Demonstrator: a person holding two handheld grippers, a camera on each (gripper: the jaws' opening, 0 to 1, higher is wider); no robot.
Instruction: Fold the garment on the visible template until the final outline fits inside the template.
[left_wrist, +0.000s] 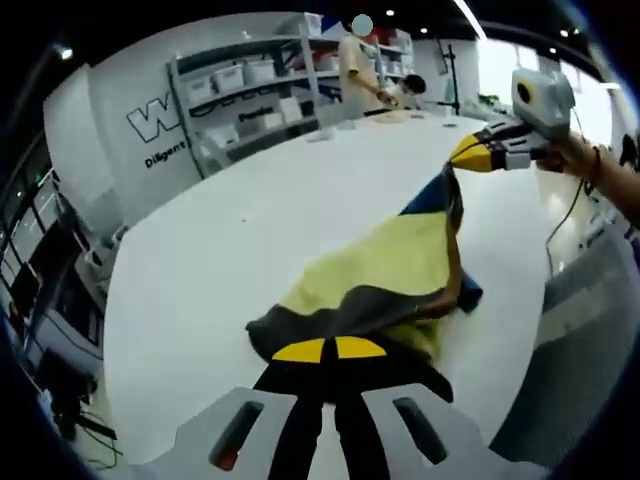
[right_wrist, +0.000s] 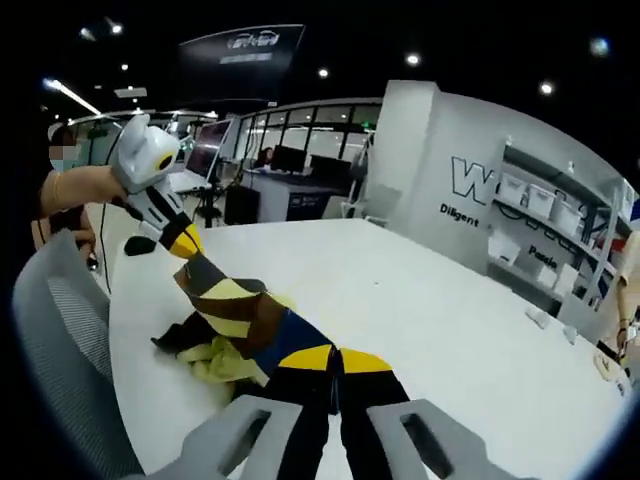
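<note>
A garment (left_wrist: 380, 265) in yellow, dark grey, blue and brown hangs lifted over the white table (left_wrist: 220, 240), stretched between both grippers. In the left gripper view my left gripper (left_wrist: 328, 349) is shut on its dark grey edge at the bottom. My right gripper (left_wrist: 468, 155), held by a hand, pinches the blue corner up at the upper right. From the right gripper view, my right gripper (right_wrist: 336, 358) is shut on the garment's (right_wrist: 255, 315) blue part. The left gripper (right_wrist: 183, 240) holds the far brown end above the table (right_wrist: 430, 310), and the slack bunches between them.
Shelves with white boxes (left_wrist: 250, 85) line the far wall, where a person (left_wrist: 355, 65) stands at the table's end. A grey mesh chair (right_wrist: 60, 340) sits at the table's near edge. Office desks with monitors (right_wrist: 290, 160) stand beyond.
</note>
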